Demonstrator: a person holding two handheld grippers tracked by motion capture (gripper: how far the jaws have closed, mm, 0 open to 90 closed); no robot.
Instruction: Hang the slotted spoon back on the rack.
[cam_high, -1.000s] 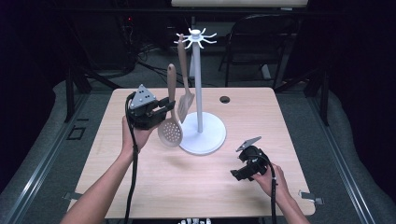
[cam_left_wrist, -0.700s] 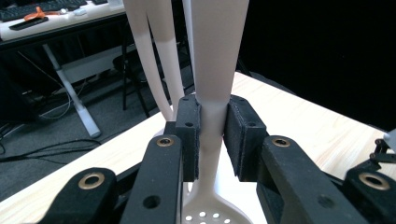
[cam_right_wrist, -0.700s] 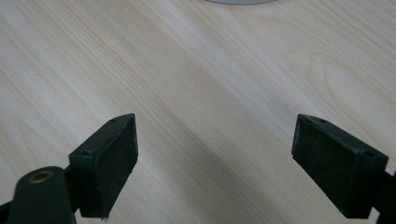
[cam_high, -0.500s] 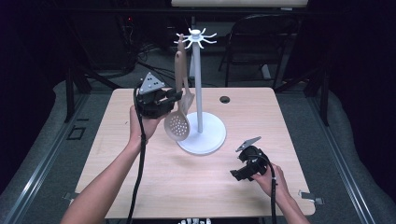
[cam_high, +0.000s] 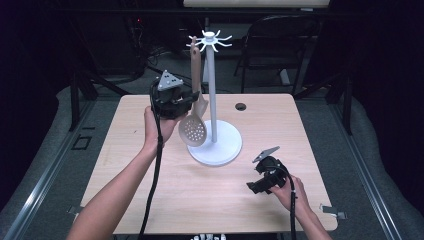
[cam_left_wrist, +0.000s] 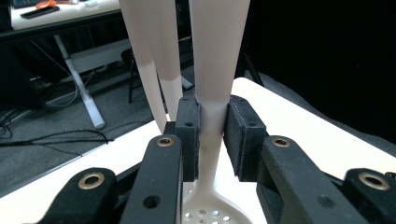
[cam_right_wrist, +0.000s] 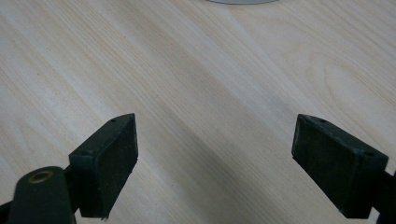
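A person's left gripper (cam_high: 191, 98) clamps the narrow neck of a beige slotted spoon (cam_high: 194, 127), holding it upright and clear of the table (cam_high: 150, 195), just to the left of a white utensil stand (cam_high: 214, 102) whose round base sits near the table's middle. In the left gripper view (cam_left_wrist: 211, 140) the two black pads press on either side of the spoon's stem (cam_left_wrist: 212, 130), with the perforated bowl hanging below them and the handle rising above. A second pale utensil (cam_left_wrist: 156, 60) stands close beside the spoon's handle there. The spoon's handle top reaches up near the ring of hooks (cam_high: 210, 39) that crowns the stand's pole. In front of the stand and to its right, the right gripper (cam_high: 252, 186) rests low over the wood in the person's right hand (cam_high: 295, 192); its own view shows its jaws spread wide with nothing but bare tabletop between them (cam_right_wrist: 215, 154). A small dark grommet (cam_high: 241, 106) lies behind the stand, to its right.
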